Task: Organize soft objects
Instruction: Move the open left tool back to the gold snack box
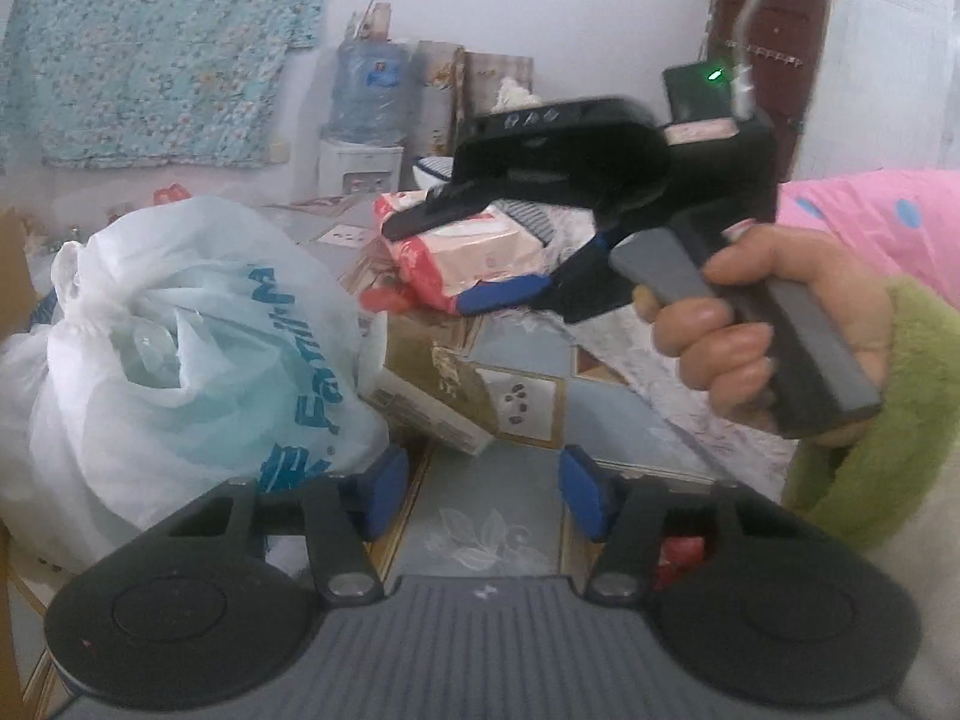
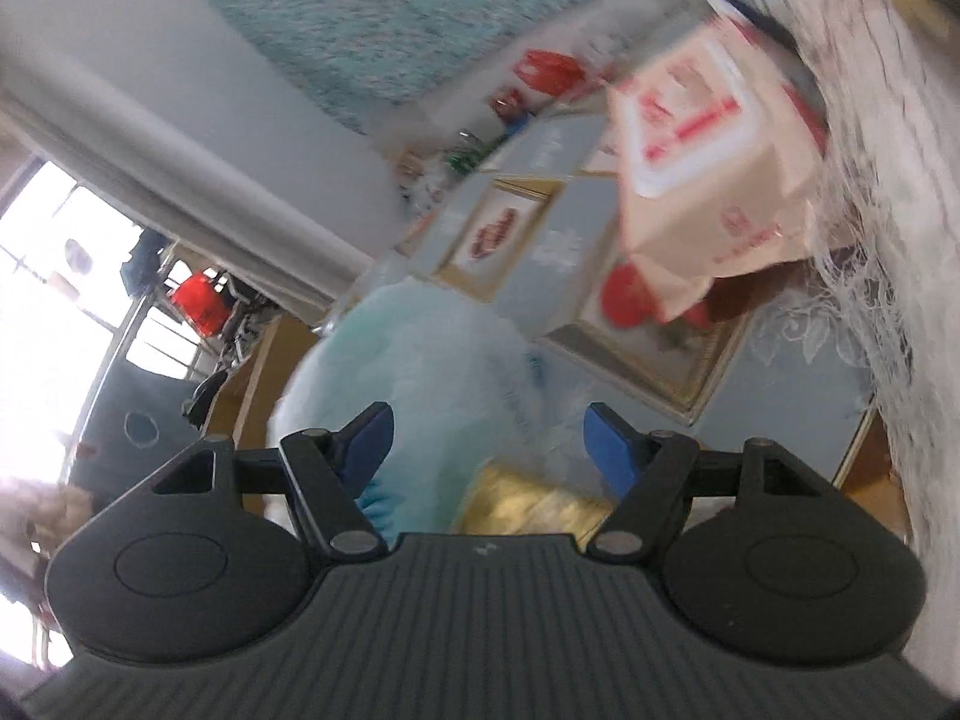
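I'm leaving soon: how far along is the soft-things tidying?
Done: nothing visibly sorted. In hand: nothing; left gripper and right gripper are open, the right aimed at the pink-and-white pack. Left: that pack and the white plastic bag sit loose on the table.

The right wrist view is motion-blurred, smearing the pink-and-white packet [image 2: 714, 180] and white plastic bag [image 2: 420, 384].

left wrist view: looks forward and slightly down between its own fingers, close over the table [image 1: 498, 480], toward the far wall. right wrist view: rolled sideways and blurred, close over the same table. both share the white bag [image 1: 180, 348] [image 2: 420, 372] and the pink pack [image 1: 462, 252] [image 2: 708, 180].
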Motion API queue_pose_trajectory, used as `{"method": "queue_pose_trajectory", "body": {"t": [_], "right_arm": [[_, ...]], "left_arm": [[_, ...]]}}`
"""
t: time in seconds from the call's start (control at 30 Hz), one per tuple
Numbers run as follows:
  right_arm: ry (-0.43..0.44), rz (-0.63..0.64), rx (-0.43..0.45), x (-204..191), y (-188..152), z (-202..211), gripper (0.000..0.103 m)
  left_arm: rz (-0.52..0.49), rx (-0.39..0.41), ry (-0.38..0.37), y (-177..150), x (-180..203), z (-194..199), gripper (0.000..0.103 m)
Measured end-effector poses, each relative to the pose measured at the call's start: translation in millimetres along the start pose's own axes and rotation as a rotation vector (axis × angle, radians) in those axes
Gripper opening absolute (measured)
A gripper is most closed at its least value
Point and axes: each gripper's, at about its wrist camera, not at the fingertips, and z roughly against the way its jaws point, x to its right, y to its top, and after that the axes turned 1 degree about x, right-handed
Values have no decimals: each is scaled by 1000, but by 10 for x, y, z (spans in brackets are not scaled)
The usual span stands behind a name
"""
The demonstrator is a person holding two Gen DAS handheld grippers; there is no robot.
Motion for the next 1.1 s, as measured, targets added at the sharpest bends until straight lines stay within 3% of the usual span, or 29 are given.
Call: {"method": "queue_pose_trajectory", "body": {"t": [0.2, 0.6, 0.83, 0.97, 1.1], "right_arm": [[37, -125, -111, 352, -101, -363, 70], [188, -173, -235, 100, -904, 254, 71], [80, -66, -59, -17, -919, 437, 70], [33, -57, -46, 69, -870, 275, 61], [20, -44, -48, 123, -929, 140, 56]], "left_arm": [[-9, -18, 6, 18, 20, -1, 55], [-20, -81, -77, -127, -7, 190, 57], [-76, -27, 19, -107, 75, 251, 70], [-108, -87, 104, -54, 69, -37, 71], [-97, -142, 130, -68, 52, -181, 71]]}}
